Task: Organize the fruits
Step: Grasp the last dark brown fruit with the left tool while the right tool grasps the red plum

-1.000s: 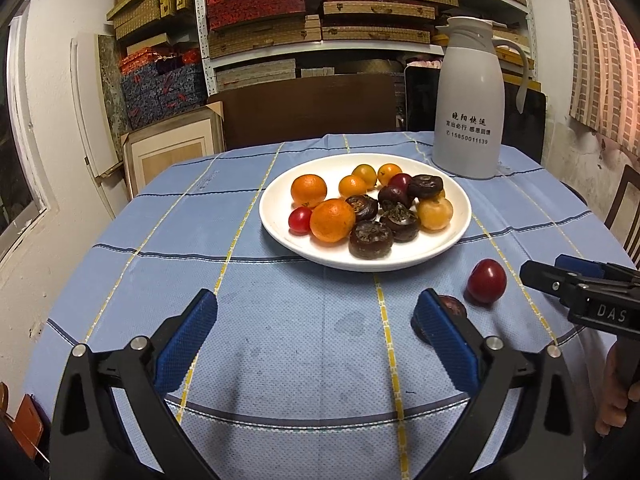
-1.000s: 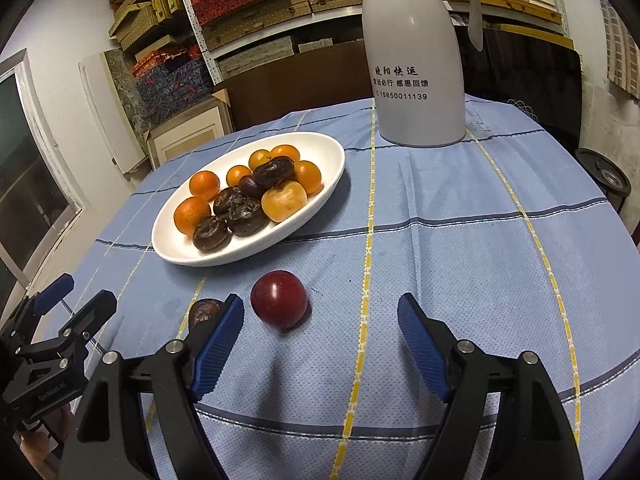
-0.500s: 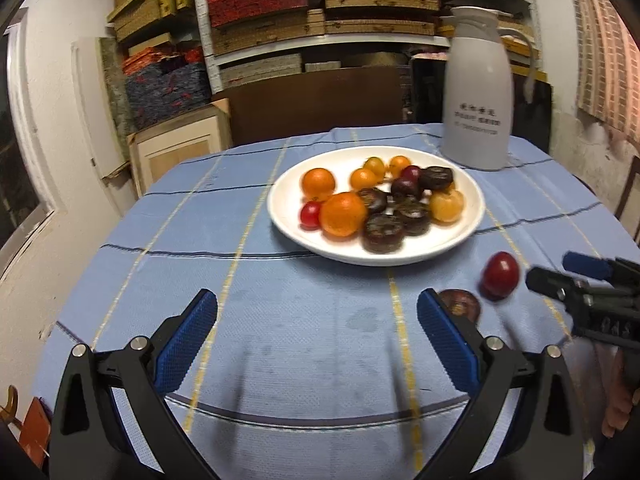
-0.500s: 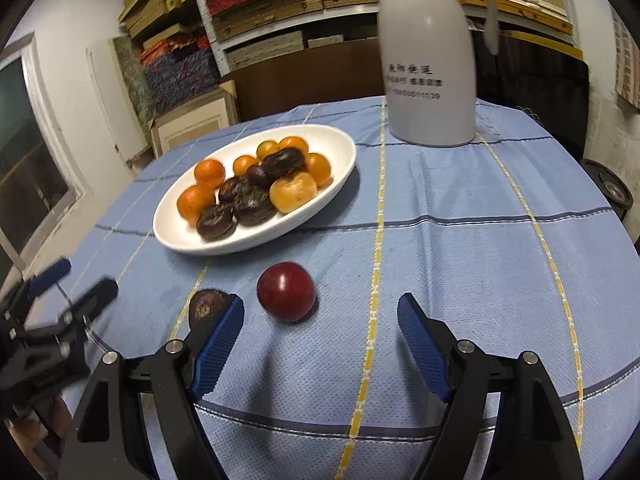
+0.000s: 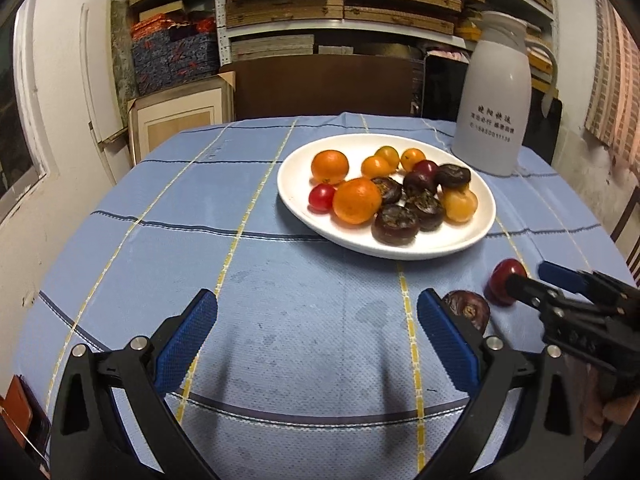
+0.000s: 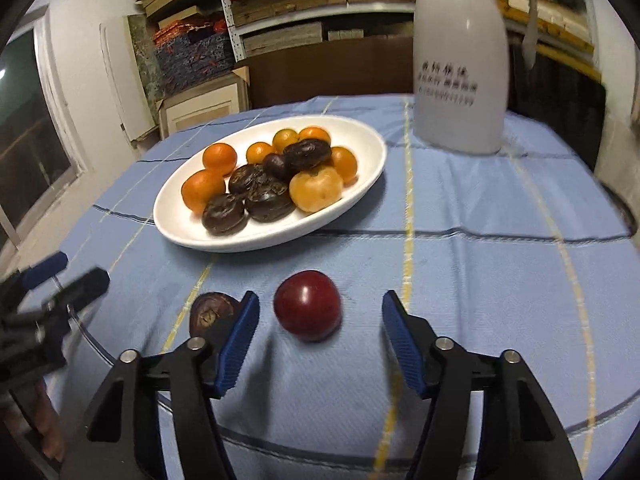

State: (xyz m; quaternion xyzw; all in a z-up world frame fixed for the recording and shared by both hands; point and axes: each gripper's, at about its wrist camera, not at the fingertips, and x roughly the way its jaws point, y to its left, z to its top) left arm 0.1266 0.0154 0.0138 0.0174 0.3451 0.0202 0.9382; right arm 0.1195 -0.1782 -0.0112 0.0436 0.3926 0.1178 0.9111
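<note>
A white plate (image 5: 472,236) (image 6: 360,184) on the blue tablecloth holds several oranges, dark brown fruits and small red ones. A red plum (image 6: 307,305) (image 5: 505,280) lies on the cloth in front of the plate. A dark brown fruit (image 6: 209,313) (image 5: 469,311) lies just left of it. My right gripper (image 6: 316,340) is open, its fingers either side of the plum, not touching; it also shows in the left wrist view (image 5: 532,278). My left gripper (image 5: 316,340) is open and empty over bare cloth, its right finger (image 5: 444,340) beside the brown fruit.
A tall white thermos jug (image 5: 494,96) (image 6: 460,60) stands behind and to the right of the plate. Shelves of stacked boxes (image 5: 340,4) fill the back wall. The round table's edge curves close below both grippers.
My right gripper has moved forward, so the plum now lies between its fingers. My left gripper has shifted left, so the plate sits further right in its view.
</note>
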